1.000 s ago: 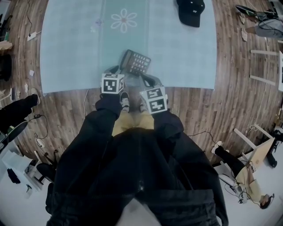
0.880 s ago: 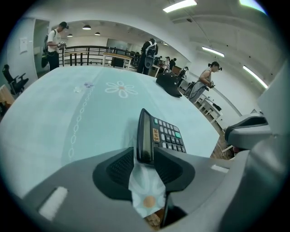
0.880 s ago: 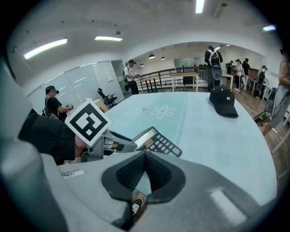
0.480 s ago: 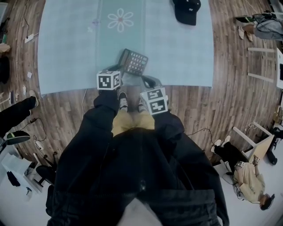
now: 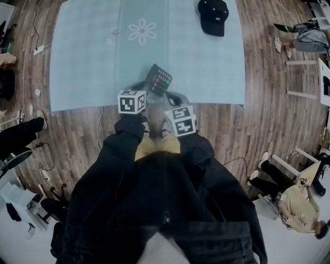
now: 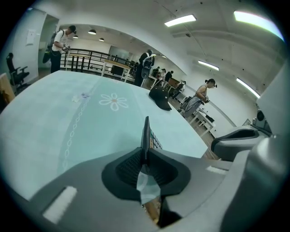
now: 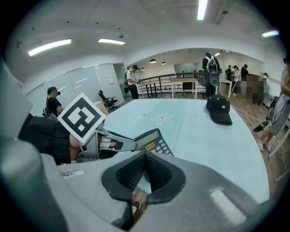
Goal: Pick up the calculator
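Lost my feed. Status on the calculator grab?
Left gripper jaws just closed on calculator, edge-on between them. Right gripper shut, empty. Cap well clear.

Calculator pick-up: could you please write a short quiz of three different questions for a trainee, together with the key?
1. True or false: the calculator lies flat and untouched on the light blue mat.
2. Which thing lies at the mat's far end? A) a black cap B) a mug C) a book
3. Fill in: the right gripper holds ____.
Key: 1 false: the left gripper has just been closing its jaws, and they grip the calculator edge-on, tilted. 2 A. 3 nothing; its jaws are together.
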Motion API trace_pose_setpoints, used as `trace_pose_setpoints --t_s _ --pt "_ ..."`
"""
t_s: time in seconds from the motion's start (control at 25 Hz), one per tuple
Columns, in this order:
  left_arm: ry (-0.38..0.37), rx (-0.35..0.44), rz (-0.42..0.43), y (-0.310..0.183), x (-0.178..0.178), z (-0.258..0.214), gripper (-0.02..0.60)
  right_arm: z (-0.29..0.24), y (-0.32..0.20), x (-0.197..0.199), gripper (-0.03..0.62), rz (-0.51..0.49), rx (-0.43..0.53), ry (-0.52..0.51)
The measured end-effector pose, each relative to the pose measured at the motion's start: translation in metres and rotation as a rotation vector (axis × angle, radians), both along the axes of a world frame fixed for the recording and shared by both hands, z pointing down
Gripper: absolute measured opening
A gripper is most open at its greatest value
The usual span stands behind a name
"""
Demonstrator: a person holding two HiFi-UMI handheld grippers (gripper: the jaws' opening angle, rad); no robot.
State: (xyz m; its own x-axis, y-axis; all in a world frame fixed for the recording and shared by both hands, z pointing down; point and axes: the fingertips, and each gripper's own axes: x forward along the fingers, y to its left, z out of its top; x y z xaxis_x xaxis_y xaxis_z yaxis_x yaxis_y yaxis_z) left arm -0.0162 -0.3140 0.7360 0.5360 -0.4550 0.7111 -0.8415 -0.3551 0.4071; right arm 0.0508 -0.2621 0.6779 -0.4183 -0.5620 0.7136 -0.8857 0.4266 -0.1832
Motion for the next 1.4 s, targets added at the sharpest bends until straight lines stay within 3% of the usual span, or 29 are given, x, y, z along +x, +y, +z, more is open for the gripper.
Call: trace_pose_setpoints --t_s 0.48,0.72,1.08,1.4 --pt "-0.021 0.172 -0.035 0.004 -0.016 -0.078 0.046 -0.062 -0.006 0.014 0.0 0.063 0.124 -0.03" --pt "-0.021 0.314 -0.097 -0.009 -0.028 -0.136 0.046 -0.114 -0.011 0.014 0.0 0.065 0.241 -0.039" --pt "0.012 0.607 -0.191 -0.041 -0.043 -0.266 0.046 -0.22 -0.035 0.009 0.0 0.04 0.483 -0.057" --pt "0.053 0.789 -0.256 -0.05 -0.055 -0.356 0.046 -0.295 -0.046 0.0 0.0 0.02 0.645 -0.07"
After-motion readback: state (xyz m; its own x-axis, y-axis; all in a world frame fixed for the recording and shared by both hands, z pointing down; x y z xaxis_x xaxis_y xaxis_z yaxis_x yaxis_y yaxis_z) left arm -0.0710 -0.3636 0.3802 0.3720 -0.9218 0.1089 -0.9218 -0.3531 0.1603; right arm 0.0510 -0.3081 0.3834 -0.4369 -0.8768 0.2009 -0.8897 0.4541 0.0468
